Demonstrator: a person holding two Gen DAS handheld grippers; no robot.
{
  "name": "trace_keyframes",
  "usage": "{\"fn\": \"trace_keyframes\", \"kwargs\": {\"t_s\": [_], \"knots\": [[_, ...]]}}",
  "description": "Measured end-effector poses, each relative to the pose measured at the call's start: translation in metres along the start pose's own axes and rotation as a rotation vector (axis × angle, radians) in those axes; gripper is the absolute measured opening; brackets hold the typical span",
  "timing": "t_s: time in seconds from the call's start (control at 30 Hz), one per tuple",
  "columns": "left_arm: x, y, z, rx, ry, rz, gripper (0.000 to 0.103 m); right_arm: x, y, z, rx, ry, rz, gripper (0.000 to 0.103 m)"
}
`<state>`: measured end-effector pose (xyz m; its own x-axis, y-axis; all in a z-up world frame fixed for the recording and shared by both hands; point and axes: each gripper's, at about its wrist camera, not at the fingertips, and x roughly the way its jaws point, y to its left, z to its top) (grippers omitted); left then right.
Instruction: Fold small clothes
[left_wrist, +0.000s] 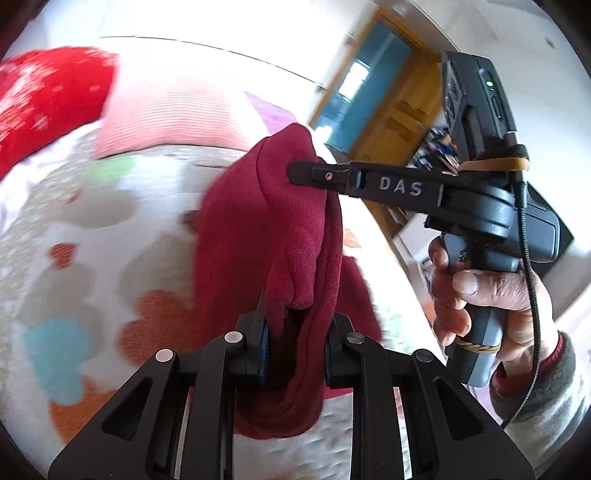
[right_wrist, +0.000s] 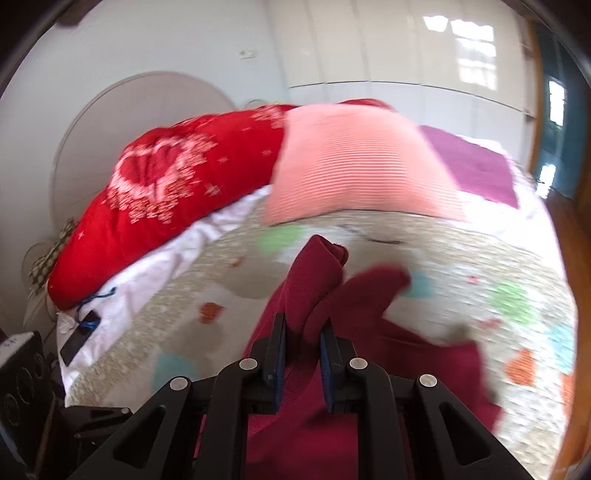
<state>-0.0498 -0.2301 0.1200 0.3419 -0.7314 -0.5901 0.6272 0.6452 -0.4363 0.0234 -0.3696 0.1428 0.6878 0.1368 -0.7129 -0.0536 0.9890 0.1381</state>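
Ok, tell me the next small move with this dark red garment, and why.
Probably draw the two tools apart to stretch the fabric flat above the bedspread. Both the left tool and the right tool are shut on the dark red garment, which hangs bunched in folds between them, too crumpled to lay down for a clean fold.
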Motion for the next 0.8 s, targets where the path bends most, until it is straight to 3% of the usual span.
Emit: {"fn": "trace_keyframes", "kwargs": {"t_s": [0.13, 0.3, 0.43, 0.5, 0.63, 0.7, 0.77, 0.8], "knots": [[0.051, -0.047, -0.009, 0.073, 0.081, -0.019, 0.02, -0.021, -0.053, -0.027, 0.056, 0.016, -0.069, 0.014], [0.11, -0.067, -0.031, 0.125, 0.176, 0.027, 0.02, -0.017, -0.101, -0.064, 0.101, 0.067, -0.15, 0.013], [0.112, -0.066, -0.037, 0.123, 0.206, 0.047, 0.021, 0.014, -0.125, -0.094, 0.143, 0.152, -0.187, 0.013], [0.099, -0.06, -0.033, 0.085, 0.234, 0.018, 0.03, 0.013, -0.132, -0.101, 0.193, 0.115, -0.156, 0.014], [0.057, -0.056, -0.033, 0.07, 0.202, -0.047, 0.056, -0.008, -0.139, -0.102, 0.269, 0.07, -0.153, 0.026], [0.038, -0.05, -0.034, 0.111, 0.14, -0.012, 0.062, -0.026, -0.137, -0.107, 0.301, 0.056, -0.121, 0.027], [0.034, -0.038, -0.032, 0.138, 0.106, 0.059, 0.062, -0.042, -0.129, -0.117, 0.333, 0.043, -0.05, 0.042], [0.035, -0.031, -0.032, 0.141, 0.1, 0.1, 0.062, -0.046, -0.126, -0.122, 0.346, 0.04, -0.029, 0.056]]}}
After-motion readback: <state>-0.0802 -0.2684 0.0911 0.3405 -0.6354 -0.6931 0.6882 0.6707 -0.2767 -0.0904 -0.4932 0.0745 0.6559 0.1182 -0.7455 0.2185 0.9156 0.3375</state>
